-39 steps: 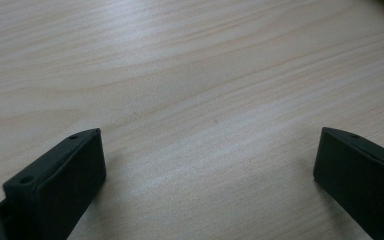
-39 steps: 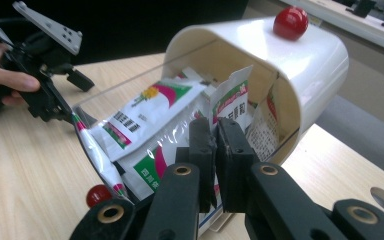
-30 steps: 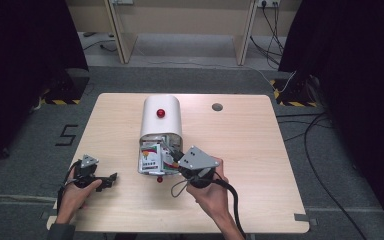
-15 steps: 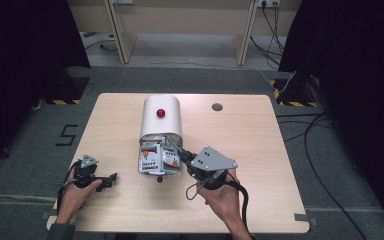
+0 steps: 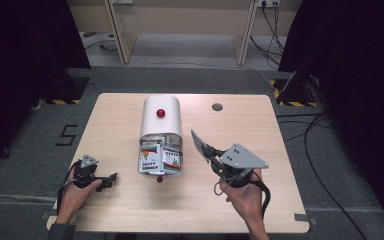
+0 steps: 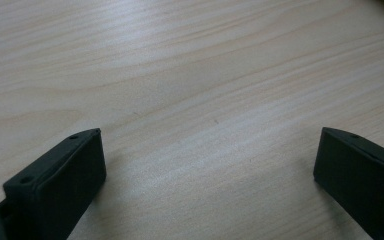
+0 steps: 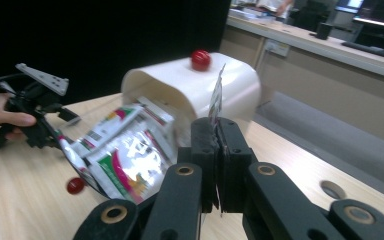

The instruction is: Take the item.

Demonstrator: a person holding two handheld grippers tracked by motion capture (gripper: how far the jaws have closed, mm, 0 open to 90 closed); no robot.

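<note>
One white bin [image 5: 161, 117] with two red knobs, one on top [image 5: 160, 113] and one at its open front [image 5: 159, 179], lies on the table [image 5: 130, 215], and it's got a bunch of colourful packets [image 5: 158, 156] spilling out the mouth, at least three I can count. The right gripper [image 5: 206, 150] is clamped tight on one single packet [image 5: 198, 142], held edge-up just right of the bin and clear of the table. The left gripper [image 5: 111, 178] sits low on the wood off to the left, jaws spread wide with nothing between them.
</note>
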